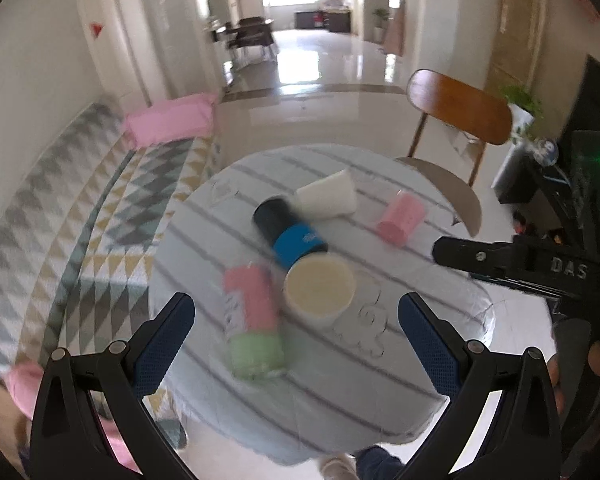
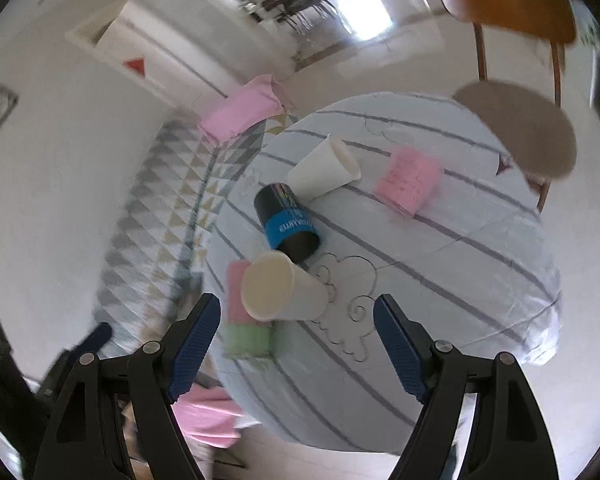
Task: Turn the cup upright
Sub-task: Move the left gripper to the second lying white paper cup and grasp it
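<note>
Several cups sit on a round table with a striped cloth (image 1: 420, 360). A white cup (image 1: 319, 284) stands upright near the middle, mouth up; it also shows in the right wrist view (image 2: 284, 286). A second white cup (image 1: 329, 198) (image 2: 325, 168) lies on its side at the far side. A black and blue cup (image 1: 290, 236) (image 2: 288, 216) lies on its side between them. My left gripper (image 1: 296, 344) is open and empty, high above the near table edge. My right gripper (image 2: 298, 338) is open and empty above the table; it shows at the right in the left wrist view (image 1: 500, 260).
A pink and green cup (image 1: 254, 320) (image 2: 246, 316) lies at the near left. A pink cup (image 1: 401, 218) (image 2: 408, 180) lies at the far right. A wooden chair (image 1: 456, 116) (image 2: 516, 128) stands behind the table. A patterned mat (image 1: 80, 220) with a pink pillow (image 1: 168, 124) lies left.
</note>
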Tool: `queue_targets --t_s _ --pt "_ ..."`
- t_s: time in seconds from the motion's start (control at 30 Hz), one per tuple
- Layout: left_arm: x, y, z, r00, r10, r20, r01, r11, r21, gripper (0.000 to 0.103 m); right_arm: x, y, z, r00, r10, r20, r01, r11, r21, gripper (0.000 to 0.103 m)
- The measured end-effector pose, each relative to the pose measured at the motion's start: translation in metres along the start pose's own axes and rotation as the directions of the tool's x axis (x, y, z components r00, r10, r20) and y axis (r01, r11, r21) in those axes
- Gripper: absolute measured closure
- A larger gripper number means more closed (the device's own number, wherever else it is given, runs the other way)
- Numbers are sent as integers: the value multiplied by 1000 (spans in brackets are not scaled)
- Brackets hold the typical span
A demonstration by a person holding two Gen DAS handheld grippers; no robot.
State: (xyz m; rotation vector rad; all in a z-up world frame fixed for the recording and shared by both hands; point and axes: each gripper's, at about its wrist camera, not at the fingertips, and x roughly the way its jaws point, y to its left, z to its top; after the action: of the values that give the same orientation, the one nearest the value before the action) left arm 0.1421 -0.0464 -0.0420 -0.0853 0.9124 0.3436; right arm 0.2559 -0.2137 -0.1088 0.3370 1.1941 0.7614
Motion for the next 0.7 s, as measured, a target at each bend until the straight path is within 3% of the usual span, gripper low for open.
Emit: queue_targets --t_s 0.4,0.7 --pt "73 -27 78 995 -61 -81 71 989 128 0 50 -52 64 999 0 -42 11 964 265 23" --pt "155 -31 125 965 -94 -246 179 919 352 0 72 -76 76 996 -56 -75 77 946 316 23"
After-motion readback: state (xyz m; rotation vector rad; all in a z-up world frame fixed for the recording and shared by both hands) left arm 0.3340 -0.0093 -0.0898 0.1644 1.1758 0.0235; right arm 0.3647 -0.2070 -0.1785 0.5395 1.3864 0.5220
